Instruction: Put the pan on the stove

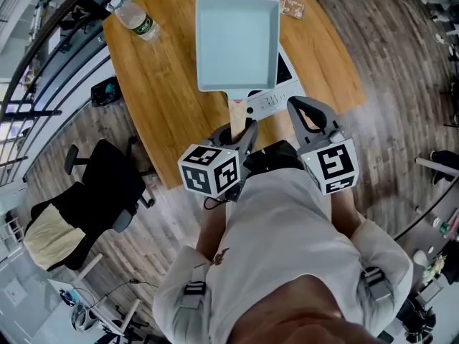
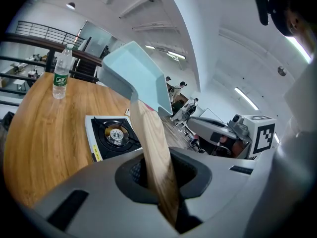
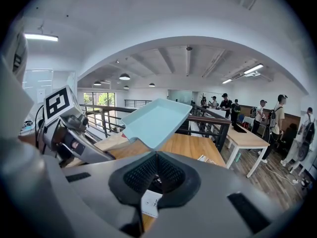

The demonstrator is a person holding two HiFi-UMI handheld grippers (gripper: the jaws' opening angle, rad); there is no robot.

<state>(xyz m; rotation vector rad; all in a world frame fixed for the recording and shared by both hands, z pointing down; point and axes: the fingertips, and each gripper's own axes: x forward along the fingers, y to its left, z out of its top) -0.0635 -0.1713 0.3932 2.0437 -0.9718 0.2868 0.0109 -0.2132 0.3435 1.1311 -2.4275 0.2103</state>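
A light blue square pan [image 1: 237,41] with a wooden handle [image 1: 236,117] hangs in the air above the table. My left gripper [image 1: 240,131] is shut on that handle. In the left gripper view the handle [image 2: 156,148] runs up out of the closed jaws of my left gripper [image 2: 158,182] to the pan [image 2: 136,76], which is raised and tilted over the white single-burner stove [image 2: 111,135]. From the head view the pan hides most of the stove [image 1: 276,102]. My right gripper [image 1: 301,110] hovers just right of the handle, shut and empty; its own view shows the pan [image 3: 158,120] ahead.
A plastic water bottle [image 1: 136,18] stands at the far left of the round wooden table [image 1: 158,99]. A small card [image 1: 287,6] lies beyond the pan. A black office chair [image 1: 100,192] stands on the floor to the left. People stand around tables in the far background.
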